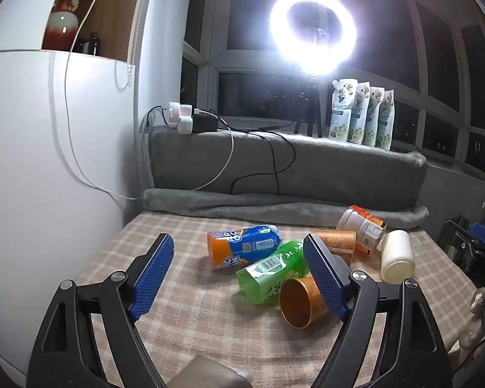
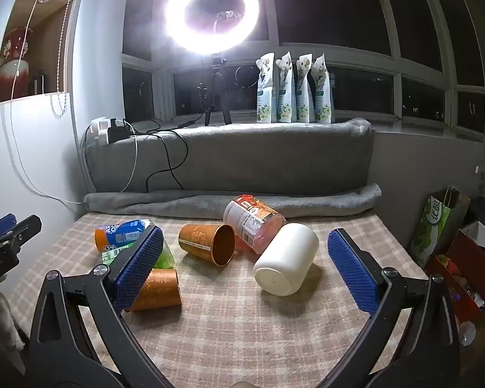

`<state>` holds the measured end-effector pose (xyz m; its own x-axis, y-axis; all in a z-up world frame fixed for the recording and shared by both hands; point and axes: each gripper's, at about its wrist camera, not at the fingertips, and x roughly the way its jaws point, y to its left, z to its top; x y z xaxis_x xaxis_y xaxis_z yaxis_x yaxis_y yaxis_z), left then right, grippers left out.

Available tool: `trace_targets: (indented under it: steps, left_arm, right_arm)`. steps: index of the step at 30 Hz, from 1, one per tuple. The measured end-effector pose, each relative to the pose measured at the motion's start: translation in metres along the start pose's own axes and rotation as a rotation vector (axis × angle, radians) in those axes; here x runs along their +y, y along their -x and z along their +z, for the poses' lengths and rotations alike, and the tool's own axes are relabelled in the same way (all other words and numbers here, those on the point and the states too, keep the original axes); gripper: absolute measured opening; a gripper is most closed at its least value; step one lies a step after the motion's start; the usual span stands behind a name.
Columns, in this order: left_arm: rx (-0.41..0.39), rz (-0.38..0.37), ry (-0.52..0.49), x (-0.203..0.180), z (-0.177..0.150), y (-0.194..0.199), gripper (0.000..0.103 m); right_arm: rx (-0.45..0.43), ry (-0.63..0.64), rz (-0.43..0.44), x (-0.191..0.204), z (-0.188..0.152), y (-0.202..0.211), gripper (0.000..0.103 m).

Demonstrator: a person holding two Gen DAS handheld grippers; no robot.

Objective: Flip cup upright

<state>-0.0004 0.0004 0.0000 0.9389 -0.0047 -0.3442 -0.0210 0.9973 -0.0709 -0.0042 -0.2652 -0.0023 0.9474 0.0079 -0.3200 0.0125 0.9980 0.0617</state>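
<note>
Jaws wide apart, left fingertip hiding half the copper cup

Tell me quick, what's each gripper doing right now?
Left gripper: open, holding nothing.
Right gripper: open, holding nothing.

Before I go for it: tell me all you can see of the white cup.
The white cup is plain, matte, plastic-looking and roughly cylindrical. It lies on its side on the checked cloth, closed base toward the right wrist camera, mouth pointing away. Its far end meets the tipped orange-labelled jar. Neither gripper touches it.
</note>
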Motion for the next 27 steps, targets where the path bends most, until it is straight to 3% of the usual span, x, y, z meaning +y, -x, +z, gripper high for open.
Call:
trace_targets:
  steps: [27]
  left_arm:
    - [-0.021,0.016,-0.017,-0.0001,0.0032,0.0056,0.082]
  right_arm:
    - [0.022,0.014,0.008,0.0031,-0.0028,0.002,0.103]
